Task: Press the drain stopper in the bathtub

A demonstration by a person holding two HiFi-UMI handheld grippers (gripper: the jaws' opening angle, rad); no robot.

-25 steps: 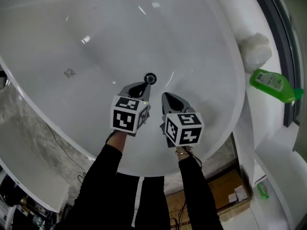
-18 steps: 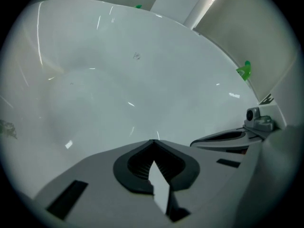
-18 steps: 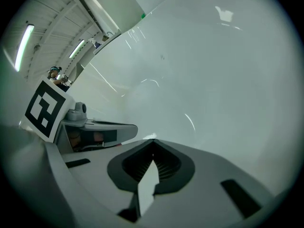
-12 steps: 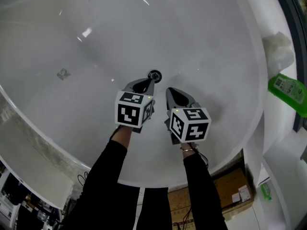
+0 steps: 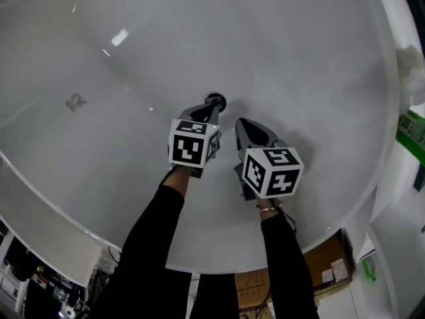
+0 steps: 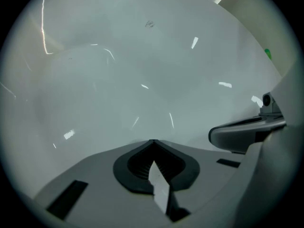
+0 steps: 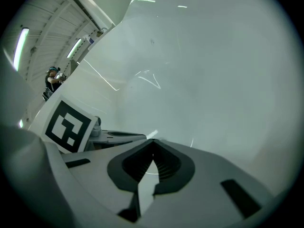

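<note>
The round dark drain stopper [image 5: 215, 100] sits in the floor of the white bathtub [image 5: 285, 38]. In the head view my left gripper [image 5: 210, 109] is shut, and its tip reaches the stopper's near edge; I cannot tell whether it touches. My right gripper [image 5: 242, 122] is shut too, a little to the right of and nearer than the stopper, over bare tub floor. In the left gripper view the shut jaws [image 6: 152, 141] hide the stopper, and the right gripper [image 6: 244, 129] shows beside them. The right gripper view has its own shut jaws [image 7: 153, 140] and the left gripper's marker cube [image 7: 68, 124].
A green bottle [image 5: 413, 130] and a white bundle [image 5: 412, 66] sit on the ledge at the right. The tub's near rim [image 5: 80, 228] curves below my arms. A cardboard box [image 5: 324, 272] lies on the floor outside it. A small mark [image 5: 75, 102] is on the tub floor, left.
Both grippers have moved forward into the tub, and the left gripper's tip has closed in on the stopper. Both stayed shut.
</note>
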